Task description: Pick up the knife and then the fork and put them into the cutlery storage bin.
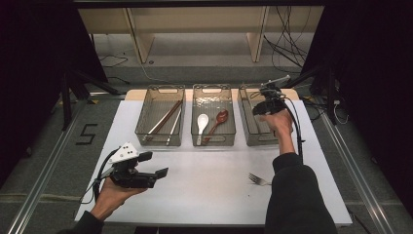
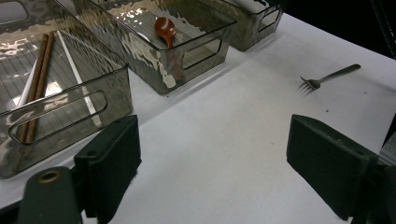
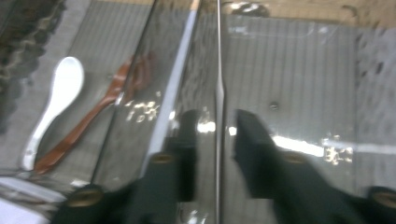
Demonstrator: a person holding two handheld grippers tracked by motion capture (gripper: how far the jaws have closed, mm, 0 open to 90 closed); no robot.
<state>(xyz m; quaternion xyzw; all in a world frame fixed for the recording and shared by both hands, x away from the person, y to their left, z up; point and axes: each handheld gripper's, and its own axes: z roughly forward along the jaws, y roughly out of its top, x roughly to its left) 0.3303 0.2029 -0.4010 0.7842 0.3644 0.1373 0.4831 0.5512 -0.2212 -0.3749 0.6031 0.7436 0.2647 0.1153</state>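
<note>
Here, slim metal utensil (image 3: 218, 93) between tool (image 3: 215, 140) pads

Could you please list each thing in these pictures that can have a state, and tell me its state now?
left gripper: open, held above the table, nothing between the jaws.
right gripper: open, over the right bin, a thin metal utensil between the jaws.
left bin: holds chopsticks.
middle bin: holds a white spoon and a red spoon.
fork: lying on the table, outside the bins.
</note>
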